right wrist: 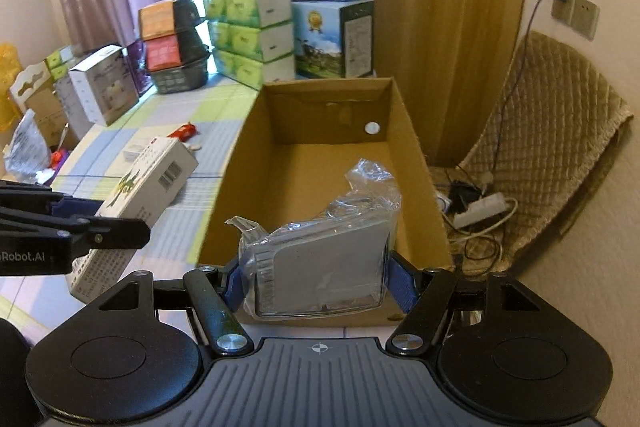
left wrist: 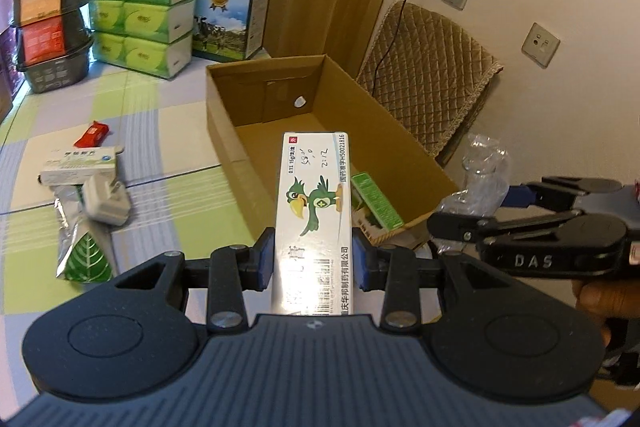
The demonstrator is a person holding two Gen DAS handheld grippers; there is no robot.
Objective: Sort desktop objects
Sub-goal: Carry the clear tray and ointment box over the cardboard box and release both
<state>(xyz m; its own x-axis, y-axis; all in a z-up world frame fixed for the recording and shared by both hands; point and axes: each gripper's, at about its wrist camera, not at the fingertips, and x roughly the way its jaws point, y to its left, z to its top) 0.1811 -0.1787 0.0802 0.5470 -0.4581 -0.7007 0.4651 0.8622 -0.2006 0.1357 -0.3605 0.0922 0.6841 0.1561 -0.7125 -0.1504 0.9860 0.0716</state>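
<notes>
My left gripper (left wrist: 313, 259) is shut on a white medicine box with a green parrot (left wrist: 315, 211), held over the near left wall of the open cardboard box (left wrist: 224, 115). A small green box (left wrist: 376, 203) lies inside at the near end. My right gripper (right wrist: 318, 281) is shut on a grey device wrapped in clear plastic (right wrist: 320, 267), held above the near end of the cardboard box (right wrist: 244, 163). From the right wrist view the parrot box (right wrist: 140, 195) and left gripper (right wrist: 100, 227) sit to the left. The right gripper (left wrist: 472, 215) shows at the right of the left wrist view.
On the checked tablecloth (left wrist: 168, 179) lie a red packet (left wrist: 93, 133), a white-green box (left wrist: 80, 165), a white charger (left wrist: 106, 203) and a silver leaf pouch (left wrist: 78, 247). Tissue packs (left wrist: 140, 19), black baskets (left wrist: 52, 31) and milk cartons (left wrist: 232, 19) stand behind. A padded chair (left wrist: 432, 75) stands right.
</notes>
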